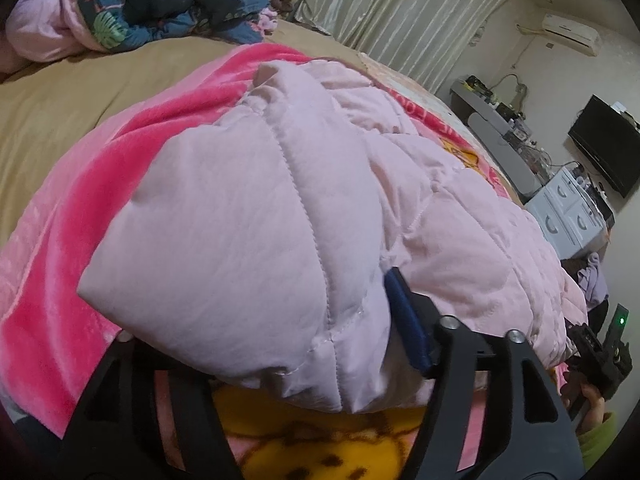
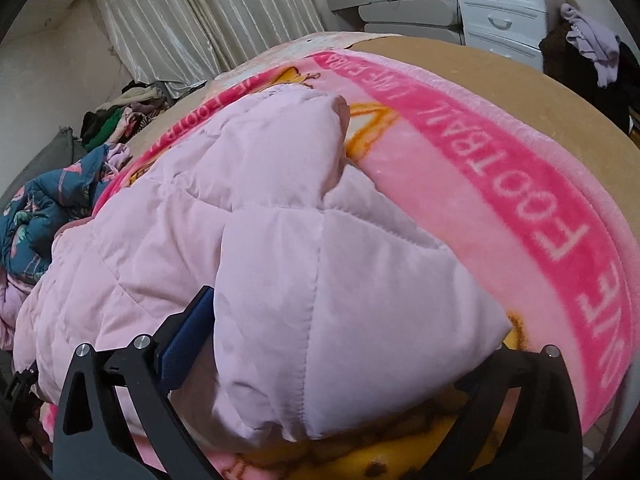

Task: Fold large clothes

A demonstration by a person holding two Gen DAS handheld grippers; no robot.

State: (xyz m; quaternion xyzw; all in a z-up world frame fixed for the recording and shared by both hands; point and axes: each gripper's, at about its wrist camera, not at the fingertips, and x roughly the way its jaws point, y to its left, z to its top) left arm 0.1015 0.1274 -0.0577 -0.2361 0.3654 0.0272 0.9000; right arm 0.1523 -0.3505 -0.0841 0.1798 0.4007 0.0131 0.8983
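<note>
Left gripper (image 1: 256, 344) is spread, with a folded corner of the jacket (image 1: 248, 216) lying between the jaws — only the blue right pad (image 1: 406, 320) shows, beside the fabric rather than pressing it; the left finger is hidden under the cloth. Right gripper (image 2: 332, 364) is also spread wide, another puffy corner of the jacket (image 2: 304, 280) draped between its jaws, blue pad (image 2: 186, 336) just off the fabric. Reads as both corners released, not held.

Jacket is pale pink quilted padding, lying on the pink blanket (image 2: 520, 200) over the bed (image 1: 60, 100). My read: light, soft, bulky, springy — folds will puff back open. The shell looks smooth, so likely slippery in a shallow pinch.

Best grip points: stitched seams or hem edges, where the layers are thin and firm. Pinch deep, through all layers, not on a fat baffle.

Farther back: a blue patterned quilt (image 1: 168, 0), curtains (image 2: 200, 20), white drawers (image 2: 500, 4).
</note>
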